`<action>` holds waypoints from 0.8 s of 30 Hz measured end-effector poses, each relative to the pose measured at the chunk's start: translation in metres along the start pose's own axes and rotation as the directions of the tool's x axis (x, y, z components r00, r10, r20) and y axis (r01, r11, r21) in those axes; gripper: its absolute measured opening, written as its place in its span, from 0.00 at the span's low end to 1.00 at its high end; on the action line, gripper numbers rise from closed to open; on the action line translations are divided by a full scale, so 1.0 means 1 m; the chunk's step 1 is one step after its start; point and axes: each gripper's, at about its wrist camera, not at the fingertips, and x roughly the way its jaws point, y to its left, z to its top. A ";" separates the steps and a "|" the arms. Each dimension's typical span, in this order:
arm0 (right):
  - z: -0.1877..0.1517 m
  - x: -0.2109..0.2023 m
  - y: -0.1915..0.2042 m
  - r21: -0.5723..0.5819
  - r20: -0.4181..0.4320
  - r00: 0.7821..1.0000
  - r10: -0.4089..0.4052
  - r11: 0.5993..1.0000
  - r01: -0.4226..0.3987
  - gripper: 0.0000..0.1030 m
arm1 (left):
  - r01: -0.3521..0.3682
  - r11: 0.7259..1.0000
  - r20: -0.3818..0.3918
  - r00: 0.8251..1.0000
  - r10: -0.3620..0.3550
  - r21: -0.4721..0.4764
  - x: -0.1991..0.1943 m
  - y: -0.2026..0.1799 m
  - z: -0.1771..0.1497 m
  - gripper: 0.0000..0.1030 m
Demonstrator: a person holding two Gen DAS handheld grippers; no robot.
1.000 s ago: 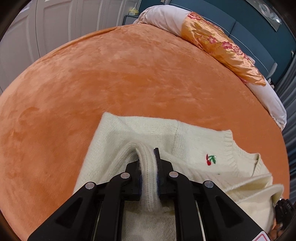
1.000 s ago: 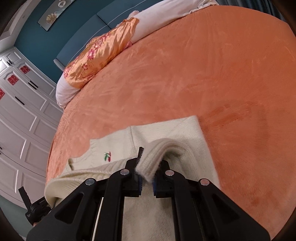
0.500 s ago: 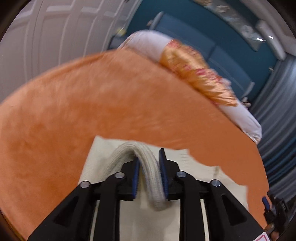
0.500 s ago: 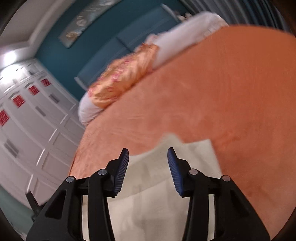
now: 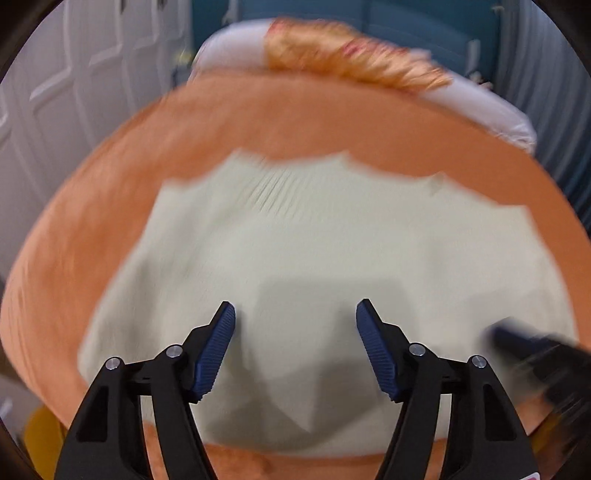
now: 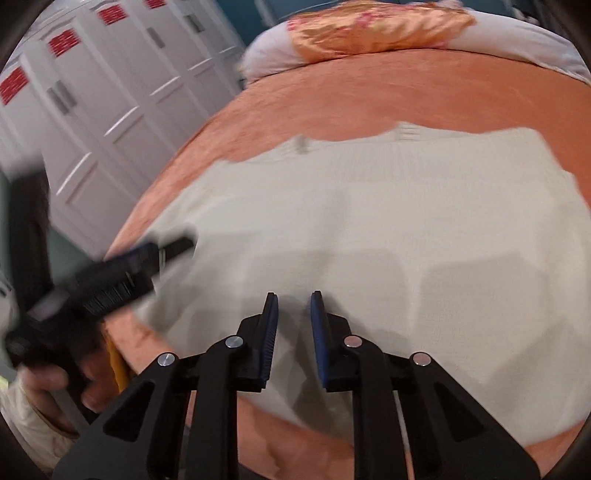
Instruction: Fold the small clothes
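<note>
White panelled wardrobe doors [image 6: 92,110] occupy the left of the scene, beside the bed. The left gripper [image 5: 295,317] is spread wide, its blue-padded fingers [image 5: 216,350] well apart with nothing between them, positioned above the near half of the cream knit sweater [image 5: 314,240]. The sweater lies spread flat on the orange bedspread [image 5: 92,221], near the front edge of the bed; both views are motion-blurred, so its folds cannot be resolved. In the right wrist view, the left gripper appears as a blurred black body at the sweater's left edge. The right gripper [image 6: 294,299] is released, its jaws separated by a narrow gap with no fabric between them, above the sweater's near edge. An orange floral pillow [image 6: 376,29] and white bedding [image 6: 517,40] lie at the head of the bed.
</note>
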 end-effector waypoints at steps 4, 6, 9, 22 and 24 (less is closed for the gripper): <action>-0.012 -0.040 -0.070 0.133 0.052 0.987 -0.150 0.981 0.142 0.16 | -0.027 0.998 0.022 0.999 0.029 -0.062 0.000 0.028 0.002 0.68; -0.022 -0.063 -0.105 0.214 0.068 0.977 -0.201 0.960 0.182 0.16 | -0.084 0.992 0.040 0.995 0.088 -0.095 -0.005 0.042 0.010 0.64; -0.027 -0.084 -0.132 0.275 0.098 0.969 -0.226 0.942 0.192 0.10 | -0.071 0.986 0.030 0.997 0.076 -0.151 -0.006 0.070 0.024 0.57; 0.113 -0.014 -0.157 0.270 0.111 0.955 -0.276 0.933 0.239 0.52 | -0.009 0.975 -0.068 0.998 -0.006 -0.221 0.072 0.080 0.137 0.69; 0.115 -0.002 -0.163 0.257 0.083 0.959 -0.272 0.935 0.243 0.52 | -0.004 0.982 -0.077 0.997 -0.010 -0.189 0.080 0.072 0.136 0.69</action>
